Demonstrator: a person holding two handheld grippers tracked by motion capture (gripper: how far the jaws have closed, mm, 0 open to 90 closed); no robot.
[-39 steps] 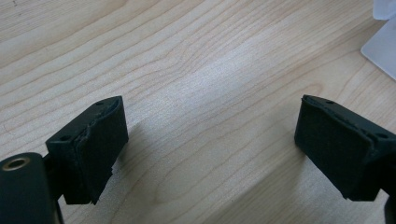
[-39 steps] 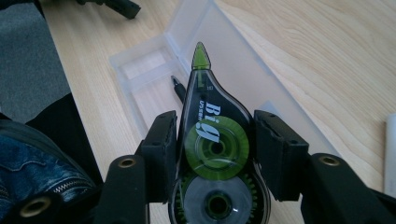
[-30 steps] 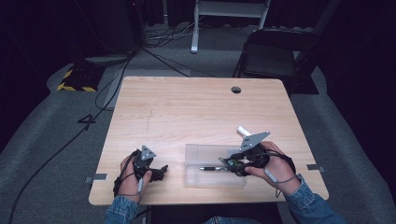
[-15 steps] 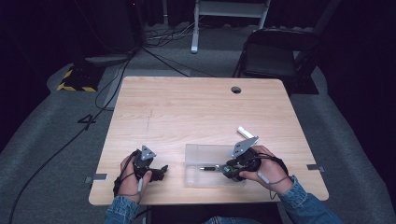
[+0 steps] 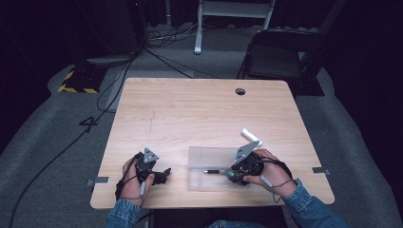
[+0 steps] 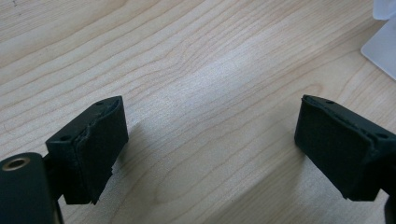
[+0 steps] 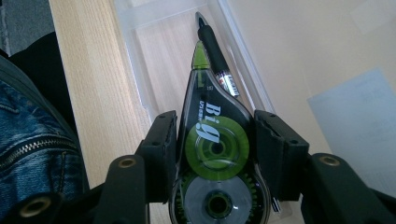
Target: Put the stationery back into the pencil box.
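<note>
Since a second ago the right tool has swung left and down toward the clear tray, carrying the correction tape dispenser with it. That dispenser sits between the jaws, which press on its two flat sides, its green reel facing the camera and its tip pointing into the tray. Alongside the tip, a black pen lies in the tray against its long wall; whether dispenser and pen touch is hard to say.

Judging from this, the step in hand is setting the dispenser into the tray next to the pen. What comes next, I think, is to lower it until it rests on the tray floor, clear of the pen, and then let the jaws part.

Over on the left near side of the counter, the left tool rests with its jaws spread wide and nothing between them, only bare wood under it. A small white cylinder lies on the counter just beyond the right hand. Far off, a folding chair stands past the counter's edge.
</note>
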